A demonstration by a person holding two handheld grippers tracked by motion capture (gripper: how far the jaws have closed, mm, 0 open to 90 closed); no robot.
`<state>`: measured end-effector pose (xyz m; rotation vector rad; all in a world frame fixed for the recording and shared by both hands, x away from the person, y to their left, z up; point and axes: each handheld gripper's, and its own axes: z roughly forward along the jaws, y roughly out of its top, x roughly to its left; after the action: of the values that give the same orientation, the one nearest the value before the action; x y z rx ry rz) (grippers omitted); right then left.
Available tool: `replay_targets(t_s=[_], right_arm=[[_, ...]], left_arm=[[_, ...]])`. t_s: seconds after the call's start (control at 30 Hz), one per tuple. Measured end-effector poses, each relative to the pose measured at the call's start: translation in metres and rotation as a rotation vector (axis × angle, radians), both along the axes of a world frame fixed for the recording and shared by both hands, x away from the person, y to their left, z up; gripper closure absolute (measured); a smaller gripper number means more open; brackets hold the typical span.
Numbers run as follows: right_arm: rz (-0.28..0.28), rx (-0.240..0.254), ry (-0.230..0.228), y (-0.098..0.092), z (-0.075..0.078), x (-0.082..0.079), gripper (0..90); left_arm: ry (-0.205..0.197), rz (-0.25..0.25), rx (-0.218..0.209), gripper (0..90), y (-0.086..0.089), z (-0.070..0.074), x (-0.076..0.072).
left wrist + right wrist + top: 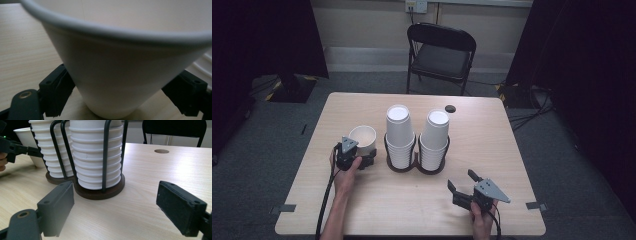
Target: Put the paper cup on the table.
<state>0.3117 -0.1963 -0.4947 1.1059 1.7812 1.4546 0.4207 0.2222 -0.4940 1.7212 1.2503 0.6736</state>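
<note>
- Cup, white paper, stands upright and mouth up on table, just left of the two cup stacks in the wire rack.
- Left gripper is at the cup's near side; in the left gripper view the jaws flank the lower cup wall, both pads touching it, so it reads as a grip on the cup low down.
- Right gripper rests well apart near the table's front right, jaws wide open, nothing between them; rack and stacks lie ahead of it.
- Handling guess: cup is very light, thin-walled and crushable; a hard squeeze will dent it.
- Tapered, smooth wall, so it could slip upward out of the pads; grip lightly.
- Best hold looks low, near the stiffer base, or at the rolled rim; mid-wall is softest.
- Empty as far as the high view shows.
</note>
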Motion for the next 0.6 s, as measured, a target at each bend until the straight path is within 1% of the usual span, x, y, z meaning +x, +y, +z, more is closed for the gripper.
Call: replay_targets(t_s=[0.03,0.1,0.13,0.2,0.23,0.27,0.3,0.33,0.37,0.4,0.43,0.47,0.5,0.53,0.57,0.6], right_arm=[[-0.002,-0.001,-0.003,0.0,0.0,0.0,14.0],[-0.002,0.0,-0.004,0.0,0.0,0.0,14.0],[-0.001,0.0,-0.004,0.0,0.0,0.0,14.0],[0.0,0.0,-0.004,0.0,0.0,0.0,14.0],[-0.001,0.002,-0.004,0.0,0.0,-0.001,14.0],[-0.003,0.004,-0.004,-0.001,0.0,-0.001,14.0],[-0.003,0.004,-0.004,-0.001,0.0,-0.001,14.0],[-0.002,0.004,-0.005,-0.001,0.0,-0.001,14.0],[-0.002,0.003,-0.007,-0.001,0.0,-0.001,14.0],[-0.002,0.003,-0.008,-0.001,0.0,-0.001,14.0],[-0.002,0.003,-0.008,-0.001,0.0,-0.001,14.0],[-0.001,0.007,-0.006,-0.001,0.0,-0.001,14.0],[-0.001,0.007,-0.006,-0.001,0.0,-0.001,14.0],[-0.002,0.007,-0.009,-0.001,0.0,-0.001,14.0],[-0.003,0.008,-0.011,-0.001,0.0,-0.001,14.0],[-0.003,0.009,-0.01,-0.001,0.0,-0.001,14.0]], left_arm=[[0.001,0.001,-0.007,15.4,0.0,0.0,-0.002],[-0.012,0.008,-0.003,15.5,-0.001,-0.001,-0.006],[-0.005,0.006,0.025,15.4,0.0,0.0,-0.008],[-0.004,0.008,0.018,15.5,0.001,0.001,-0.011],[-0.015,-0.004,0.006,15.3,0.002,0.001,-0.015],[-0.014,-0.005,0.012,15.5,0.003,0.002,-0.017],[-0.023,-0.004,0.012,15.5,0.003,0.002,-0.019],[-0.039,0.0,-0.006,15.5,0.002,0.002,-0.022],[-0.039,-0.008,0.005,15.5,0.004,0.003,-0.025],[-0.049,-0.014,-0.003,15.5,0.004,0.004,-0.028],[-0.049,-0.014,-0.003,15.4,0.004,0.004,-0.028],[-0.054,-0.023,0.01,15.4,0.003,0.004,-0.034],[-0.065,-0.021,0.009,15.5,0.003,0.005,-0.038],[-0.075,-0.019,-0.013,15.5,0.003,0.005,-0.042],[-0.08,-0.026,-0.021,15.4,0.004,0.005,-0.046],[-0.096,-0.027,-0.021,15.5,0.004,0.005,-0.051]])
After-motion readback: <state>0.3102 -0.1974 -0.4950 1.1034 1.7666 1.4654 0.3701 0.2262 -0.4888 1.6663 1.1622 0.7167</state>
